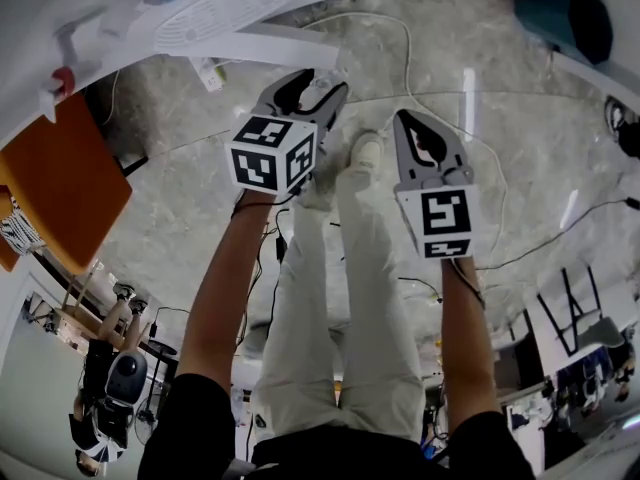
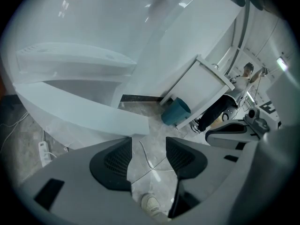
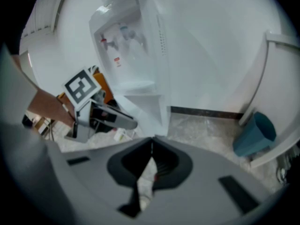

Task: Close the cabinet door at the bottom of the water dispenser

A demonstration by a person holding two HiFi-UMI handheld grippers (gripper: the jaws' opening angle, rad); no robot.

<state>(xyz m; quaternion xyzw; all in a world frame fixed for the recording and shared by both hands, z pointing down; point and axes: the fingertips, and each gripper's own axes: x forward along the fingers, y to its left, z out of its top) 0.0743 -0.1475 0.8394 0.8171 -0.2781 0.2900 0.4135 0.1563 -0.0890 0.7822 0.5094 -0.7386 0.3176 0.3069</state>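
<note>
Left hand-held gripper [image 2: 148, 144] wide, empty; right hand-held gripper [image 3: 151, 143] pinched closed, empty. We judge cabinet door [image 3: 147, 109], frame centre, light, stiff, hinged: push free edge.

White water dispenser [image 3: 136, 50], teal bin [image 3: 255, 134], seemingly grey-marbled floor [image 3: 206, 128].

Open marble floor [image 1: 500, 98] between the white water dispenser [image 1: 230, 8] at upper left and the teal bin [image 1: 565, 18] at upper right; loose cable [image 1: 405, 48] trailing across it, power strip [image 1: 210, 71] lying by the dispenser's foot
</note>
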